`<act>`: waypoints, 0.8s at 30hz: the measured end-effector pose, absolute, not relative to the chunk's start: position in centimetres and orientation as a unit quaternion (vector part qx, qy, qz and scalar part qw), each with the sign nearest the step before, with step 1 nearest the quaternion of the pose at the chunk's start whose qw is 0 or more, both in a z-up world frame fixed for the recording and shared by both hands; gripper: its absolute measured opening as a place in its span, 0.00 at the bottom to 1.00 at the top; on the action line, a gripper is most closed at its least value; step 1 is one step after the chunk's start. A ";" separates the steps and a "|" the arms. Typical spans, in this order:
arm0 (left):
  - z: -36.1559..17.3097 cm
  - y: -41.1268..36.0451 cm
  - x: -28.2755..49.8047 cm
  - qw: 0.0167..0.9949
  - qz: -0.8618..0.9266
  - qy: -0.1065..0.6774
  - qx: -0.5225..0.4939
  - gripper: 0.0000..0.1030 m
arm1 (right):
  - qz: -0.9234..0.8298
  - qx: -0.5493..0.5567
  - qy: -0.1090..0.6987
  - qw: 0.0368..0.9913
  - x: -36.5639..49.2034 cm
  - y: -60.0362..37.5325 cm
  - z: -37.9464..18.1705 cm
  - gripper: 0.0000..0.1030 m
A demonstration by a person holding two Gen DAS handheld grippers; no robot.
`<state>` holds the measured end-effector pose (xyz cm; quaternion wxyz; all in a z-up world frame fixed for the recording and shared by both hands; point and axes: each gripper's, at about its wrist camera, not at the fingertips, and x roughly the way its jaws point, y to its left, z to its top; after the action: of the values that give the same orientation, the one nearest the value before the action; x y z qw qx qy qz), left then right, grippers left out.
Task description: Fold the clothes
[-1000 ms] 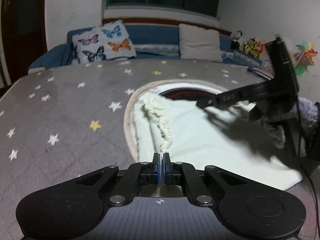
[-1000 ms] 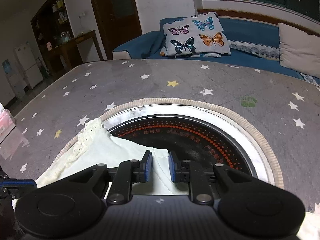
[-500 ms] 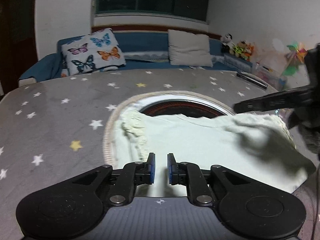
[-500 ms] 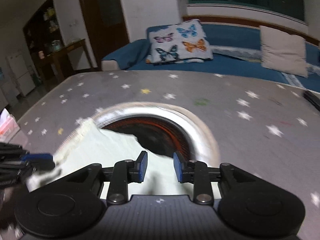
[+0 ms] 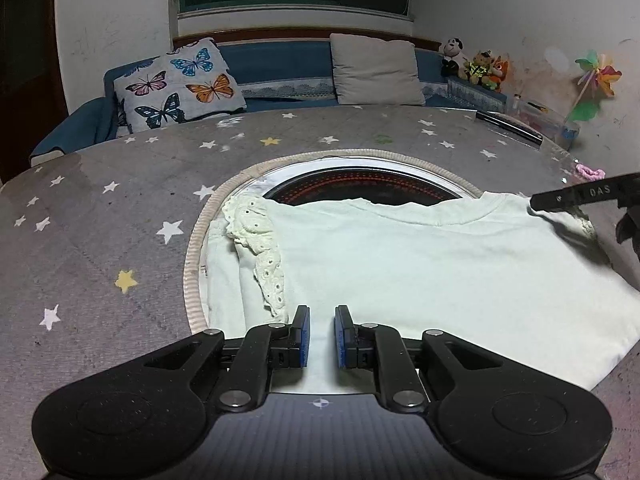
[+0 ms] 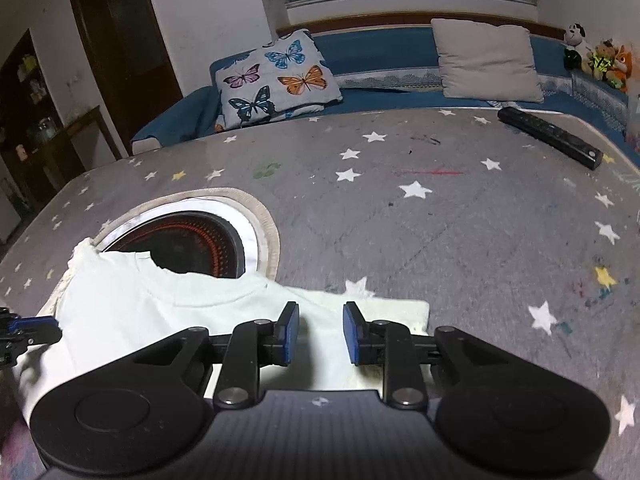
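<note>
In your left wrist view, the pale top (image 5: 420,264) lies spread on the star-patterned counter (image 5: 100,248), its far edge draped over the round heater opening (image 5: 360,184). Your left gripper (image 5: 319,338) sits low over the near hem with a narrow gap between its blue pads and nothing pinched. The cloth looks thin, light and limp, so it should sag and crease wherever you lift it; the lace-trimmed sleeve (image 5: 260,252), folded in at the left, looks snag-prone, so the plain hem or shoulder seam would be the safer hold. The near hem is hidden beneath the gripper body, and the right gripper's finger (image 5: 584,196) pokes in over the top's far right corner. In your right wrist view, your right gripper (image 6: 319,334) stands wider apart over the top's right shoulder, holding nothing. The neckline (image 6: 208,292) curves leftward, and a folded layer of the garment juts right past the pads. The left gripper's tip (image 6: 36,326) shows at the far left edge; the garment's lower half is cut off below.
</note>
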<state>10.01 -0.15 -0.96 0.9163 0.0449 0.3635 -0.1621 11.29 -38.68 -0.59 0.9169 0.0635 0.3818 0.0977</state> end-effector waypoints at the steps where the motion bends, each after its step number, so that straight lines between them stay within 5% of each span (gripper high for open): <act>1: -0.9 -0.1 10.0 0.916 -0.161 0.364 0.045 0.17 | 0.099 0.061 0.379 0.918 11.3 -38.4 -0.5 0.24; 10: -1.1 0.1 10.2 0.916 -0.164 0.363 0.041 0.18 | 0.118 -0.047 0.368 0.921 12.8 -33.2 -1.0 0.29; 13: -1.2 0.3 10.3 0.916 -0.166 0.362 0.039 0.18 | 0.109 -0.079 0.369 0.920 13.6 -32.0 -1.5 0.41; 18: -1.2 0.4 10.3 0.916 -0.168 0.361 0.037 0.18 | 0.094 -0.051 0.370 0.923 13.6 -33.2 -0.1 0.39; 24: -1.0 0.0 9.8 0.918 -0.171 0.356 0.041 0.35 | 0.107 -0.052 0.364 0.924 11.1 -35.4 2.6 0.40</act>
<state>9.76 -0.04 -0.98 0.9179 0.0415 0.3558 -0.1706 11.11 -35.41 2.60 0.9237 -0.0520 0.3640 0.1074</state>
